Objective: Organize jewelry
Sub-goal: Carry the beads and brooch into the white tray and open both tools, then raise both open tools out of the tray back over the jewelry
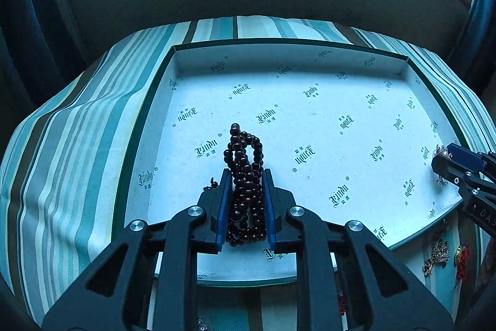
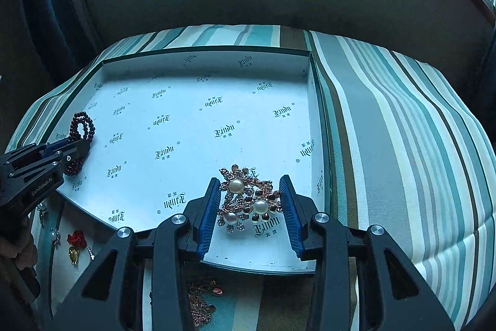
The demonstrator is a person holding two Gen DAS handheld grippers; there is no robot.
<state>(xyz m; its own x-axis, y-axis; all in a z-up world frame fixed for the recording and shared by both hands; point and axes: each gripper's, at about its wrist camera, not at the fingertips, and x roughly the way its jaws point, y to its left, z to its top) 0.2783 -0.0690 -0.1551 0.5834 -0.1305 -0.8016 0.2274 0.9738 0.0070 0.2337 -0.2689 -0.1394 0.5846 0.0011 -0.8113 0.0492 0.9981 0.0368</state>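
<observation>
A shallow white box (image 1: 173,101) sits on a striped cloth (image 1: 77,145). Its floor is printed all over with a dark fancy word that looks like "Lindu", with two small signs under it that are too small to read.

The left hand-held gripper (image 1: 247,176) reaches into the left side of the box. A bunch of dark red beads (image 1: 245,151) lies between its blue pads (image 1: 223,200). The pads sit close on both sides of the bunch, but I cannot tell if they press on it. The far loop of beads rests on the box floor. In the right wrist view, white letters on this gripper's side read "GenRobot.AI".

The right hand-held gripper (image 2: 250,185) reaches into the near right part of the box. Its blue pads (image 2: 208,213) stand apart on either side of a sparkly pin (image 2: 248,200) with three pearls. The pin lies on the box floor and a gap shows at each pad. In the left wrist view, this gripper's side shows "DAS", cut off at the edge.

Near the box on the cloth lie more small pieces: a red flower pin (image 2: 76,238), a gold pin (image 1: 437,253) and a thin chain (image 2: 200,300)
</observation>
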